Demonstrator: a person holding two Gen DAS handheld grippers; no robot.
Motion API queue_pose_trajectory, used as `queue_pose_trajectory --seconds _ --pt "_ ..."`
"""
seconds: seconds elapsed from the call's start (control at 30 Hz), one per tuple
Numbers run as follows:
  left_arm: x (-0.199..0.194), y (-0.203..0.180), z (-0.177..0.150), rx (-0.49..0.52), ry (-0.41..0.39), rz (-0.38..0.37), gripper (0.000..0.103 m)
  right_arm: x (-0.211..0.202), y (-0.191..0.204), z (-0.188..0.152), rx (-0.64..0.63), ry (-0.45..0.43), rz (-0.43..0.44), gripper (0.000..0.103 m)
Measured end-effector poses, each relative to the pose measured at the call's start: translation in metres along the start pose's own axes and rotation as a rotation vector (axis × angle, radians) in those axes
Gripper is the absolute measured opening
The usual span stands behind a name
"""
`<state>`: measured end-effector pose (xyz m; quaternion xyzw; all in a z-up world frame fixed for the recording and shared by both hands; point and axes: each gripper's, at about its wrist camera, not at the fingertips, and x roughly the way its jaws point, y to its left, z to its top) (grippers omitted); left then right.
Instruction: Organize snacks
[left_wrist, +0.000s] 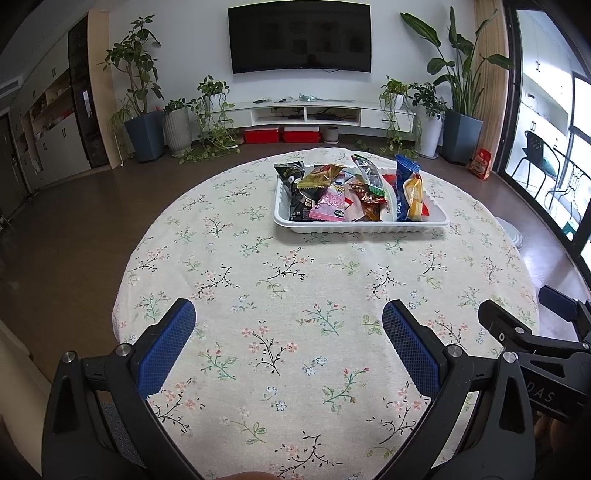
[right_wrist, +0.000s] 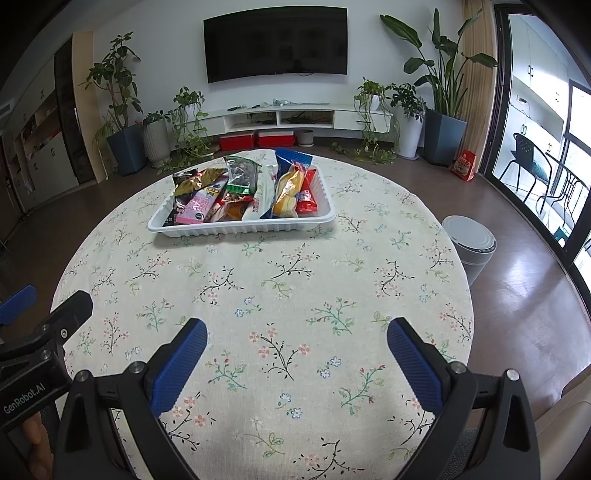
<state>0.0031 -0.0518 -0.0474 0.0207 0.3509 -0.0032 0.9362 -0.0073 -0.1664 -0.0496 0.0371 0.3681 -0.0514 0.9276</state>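
both grippers hang low over the near edge of the round table, side by side and level with each other. left gripper has its blue-padded fingers spread wide with only flowered tablecloth showing between them. right gripper stands the same way, jaws far apart and holding nothing. each one shows at the edge of the other's view: a black arm with a blue tip at the right of the left camera, and a black body with white lettering at the left of the right camera. a bit of a hand shows beneath that body, mostly cut off by the frame.

all the snacks sit in a white ribbed tray on the far half of the table, well apart from both grippers. they are heaped and overlapping, so several packets are half buried. i can pick out a black bag at the left end, a gold wrapper lying on it, a pink packet at the front, a tall blue and yellow bag standing toward the right, and a red packet at the right end, which from the left camera is almost hidden behind the blue one. print on the wrappers is too small to read.

down on the floor to the right of the table stands a pale round bin, its lower part hidden by the table edge. beyond the table, potted plants flank a low white cabinet under a dark television.
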Motion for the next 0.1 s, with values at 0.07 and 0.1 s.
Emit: queue_pose_trajectory --seconds 0.07,0.1 --pt "-0.0002 -0.0005 -0.0001 0.001 -0.002 -0.001 0.103 0.0002 -0.0003 0.0 0.0 0.002 0.002 0.1" --pt "-0.0003 -0.0008 -0.0002 0.003 -0.002 -0.009 0.103 0.0 -0.0003 -0.0003 -0.001 0.002 0.002 0.1"
